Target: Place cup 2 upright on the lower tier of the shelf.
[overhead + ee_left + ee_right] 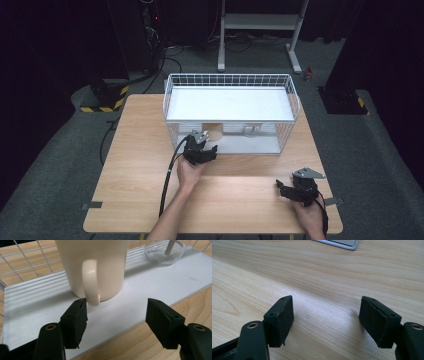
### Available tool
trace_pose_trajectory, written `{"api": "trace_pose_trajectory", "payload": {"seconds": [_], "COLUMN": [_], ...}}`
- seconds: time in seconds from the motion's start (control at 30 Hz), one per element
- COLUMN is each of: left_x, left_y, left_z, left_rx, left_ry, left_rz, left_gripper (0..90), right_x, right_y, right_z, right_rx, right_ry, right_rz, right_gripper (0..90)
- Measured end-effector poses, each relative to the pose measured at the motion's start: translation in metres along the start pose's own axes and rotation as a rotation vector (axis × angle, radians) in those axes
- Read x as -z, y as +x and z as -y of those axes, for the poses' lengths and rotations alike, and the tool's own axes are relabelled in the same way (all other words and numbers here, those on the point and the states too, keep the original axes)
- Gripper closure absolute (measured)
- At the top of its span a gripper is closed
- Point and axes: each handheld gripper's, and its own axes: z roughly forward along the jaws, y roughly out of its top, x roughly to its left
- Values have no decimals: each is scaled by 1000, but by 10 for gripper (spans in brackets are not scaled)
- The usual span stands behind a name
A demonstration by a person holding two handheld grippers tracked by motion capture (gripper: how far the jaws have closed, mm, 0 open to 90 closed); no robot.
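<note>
A dark room with grey floor surrounds a light wooden bench (pixel 150 165), seen from above; cables and a metal stand occupy the floor beyond it. On the far half of the bench stands a white wire rack (pixel 230 80) with a white upper shelf and a white lower board (pixel 155 290).

Left claw (pixel 207 145): held at the front edge of the rack's lower level. In the left gripper view its two black pads (pixel 75 322) stand apart, open, gripping nothing. A cream mug (pixel 95 267) stands upright on the lower board directly ahead, its handle (pixel 90 282) turned toward the claw. The tip of the left-hand pad lies just beside the foot of the handle; contact cannot be told. The right-hand pad is well clear of the mug. From above, the mug (pixel 215 131) appears beneath the upper shelf, just beyond the claw.

A clear glass vessel (pixel 165 252) with a pale stick inside stands on the same board, beyond and to the side of the mug.

Right claw (pixel 282 187): held low over the near right corner of the bench, well apart from the rack. In the right gripper view its pads (pixel 279 320) stand open over bare wood, with nothing between them.
</note>
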Motion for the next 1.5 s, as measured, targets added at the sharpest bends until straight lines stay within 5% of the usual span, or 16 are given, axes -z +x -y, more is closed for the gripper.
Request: {"api": "trace_pose_trajectory", "payload": {"seconds": [0.47,1.5], "left_x": [21,58], "left_y": [6,21], "left_z": [-3,19], "left_rx": [15,55], "left_ry": [-33,-57], "left_rz": [20,60], "left_gripper": [301,261], "right_x": [0,0], "right_y": [0,0], "right_z": [0,0], "right_rx": [0,0], "right_ry": [0,0], "right_rz": [0,0], "right_gripper": [282,282]}}
